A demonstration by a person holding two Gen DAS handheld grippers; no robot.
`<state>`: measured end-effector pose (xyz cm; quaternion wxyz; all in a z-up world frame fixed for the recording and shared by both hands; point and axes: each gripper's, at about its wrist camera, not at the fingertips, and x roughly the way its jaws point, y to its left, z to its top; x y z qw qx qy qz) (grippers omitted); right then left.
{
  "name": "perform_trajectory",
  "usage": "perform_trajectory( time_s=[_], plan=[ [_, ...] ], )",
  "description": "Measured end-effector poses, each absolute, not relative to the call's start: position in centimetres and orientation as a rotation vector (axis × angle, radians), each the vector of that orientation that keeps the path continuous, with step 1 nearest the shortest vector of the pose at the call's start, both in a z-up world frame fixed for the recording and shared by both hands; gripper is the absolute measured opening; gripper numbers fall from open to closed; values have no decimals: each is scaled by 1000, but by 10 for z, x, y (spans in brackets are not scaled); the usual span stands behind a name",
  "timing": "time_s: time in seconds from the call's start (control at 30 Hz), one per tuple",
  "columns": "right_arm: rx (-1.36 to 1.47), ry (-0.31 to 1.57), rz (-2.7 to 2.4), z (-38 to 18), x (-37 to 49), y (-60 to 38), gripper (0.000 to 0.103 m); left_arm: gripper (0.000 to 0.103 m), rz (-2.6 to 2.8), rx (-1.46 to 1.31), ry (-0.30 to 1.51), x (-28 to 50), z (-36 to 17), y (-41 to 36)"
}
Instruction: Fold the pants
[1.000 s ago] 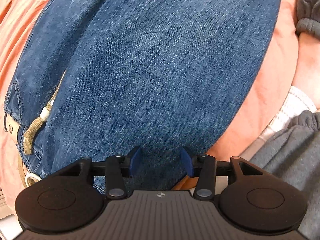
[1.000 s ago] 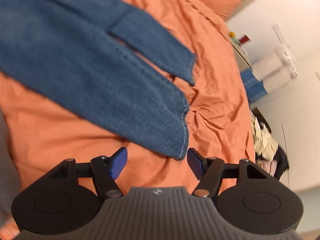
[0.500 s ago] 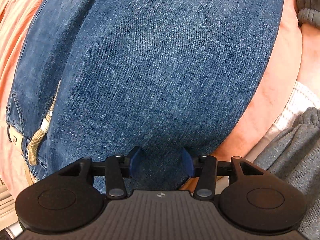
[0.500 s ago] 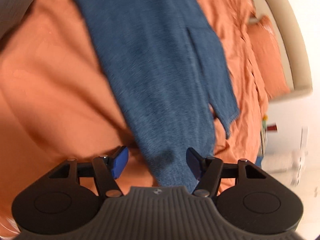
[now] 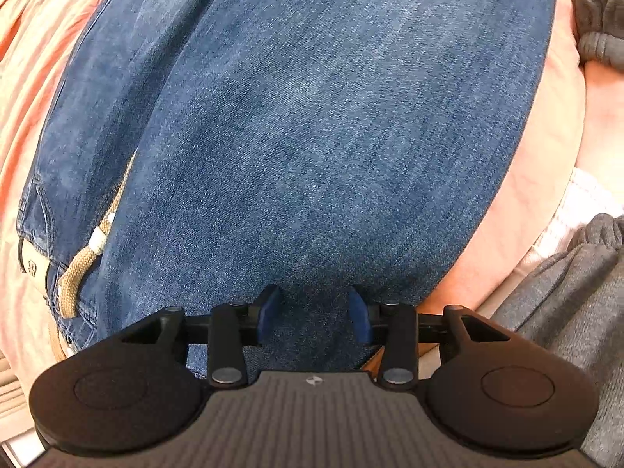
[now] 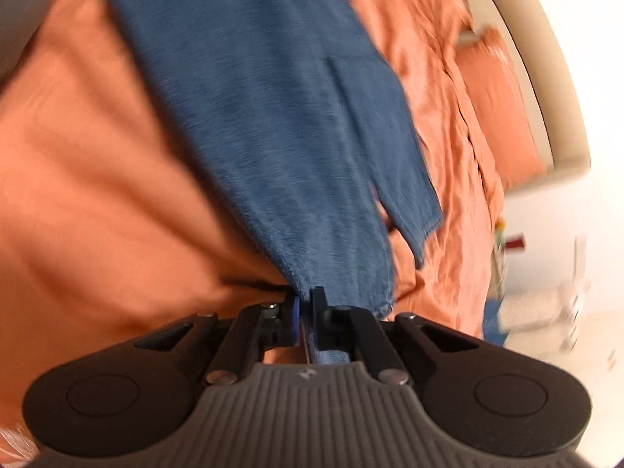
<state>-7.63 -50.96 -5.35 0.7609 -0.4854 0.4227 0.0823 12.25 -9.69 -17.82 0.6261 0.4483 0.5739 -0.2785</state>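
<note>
Blue denim pants (image 5: 312,136) lie on an orange bedsheet (image 6: 97,163). In the left wrist view the waist end fills the frame, with a tan drawstring (image 5: 84,265) at the left edge. My left gripper (image 5: 314,310) is open, its blue pads resting low over the denim with cloth between them. In the right wrist view the two pant legs (image 6: 273,117) stretch away from me. My right gripper (image 6: 304,306) is shut on the hem of the near leg. The other leg's hem (image 6: 421,226) lies free to the right.
Grey sweatpants (image 5: 577,292) and a white garment (image 5: 581,202) lie right of the jeans. Another grey garment (image 5: 600,11) lies at the top right. An orange pillow (image 6: 499,109) and a beige headboard (image 6: 546,58) are at the bed's far end. A bedside area (image 6: 546,304) is blurred.
My right gripper moved onto the near leg's hem and shut on it. My left gripper stayed open and edged slightly forward over the waist end.
</note>
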Motion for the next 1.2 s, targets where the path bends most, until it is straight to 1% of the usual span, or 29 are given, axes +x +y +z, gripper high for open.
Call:
perform_trajectory(
  time_s=[0.03,0.1,0.23,0.33,0.5,0.53,0.63,0.73,0.8,0.83,0.87,0.9,0.93,0.97,1.07,1.2],
  plan=[
    [-1030,920,151,-47,-70,-511,0,56,-650,1033,1313,122,-176,-94],
    [-972,919,92,-35,-55,-513,0,58,-675,1038,1315,116,-171,-92],
    [-895,920,14,-15,-27,-512,0,59,-733,1031,1340,108,-155,-88],
    [-888,927,-41,-10,-8,-508,0,59,-763,1018,1395,110,-153,-85],
    [-807,964,-133,-1,20,-512,0,60,-770,1023,1475,116,-172,-83],
    [-783,973,-150,1,25,-514,0,62,-767,1040,1474,115,-177,-85],
    [-746,992,-180,4,33,-514,0,61,-675,1149,1435,110,-197,-92],
    [-790,1005,-182,3,29,-509,0,61,-596,1149,1368,106,-198,-85],
    [-803,1012,-184,3,23,-508,0,56,-544,1114,1288,102,-188,-69],
    [-808,1012,-185,4,20,-507,0,45,-505,1097,1233,100,-183,-61],
    [-809,1012,-187,5,16,-507,0,30,-483,1068,1179,98,-178,-55],
    [-807,1012,-189,6,13,-508,0,23,-475,1021,1139,96,-171,-48],
    [-808,1012,-191,7,9,-508,0,9,-462,973,1107,94,-165,-42],
    [-813,1010,-194,8,6,-508,0,5,-450,939,1064,94,-158,-40],
    [-823,1002,-209,13,0,-507,0,4,-384,871,935,94,-125,-36],
    [-835,989,-230,28,2,-507,0,4,-335,796,843,117,-82,-21]
  ],
)
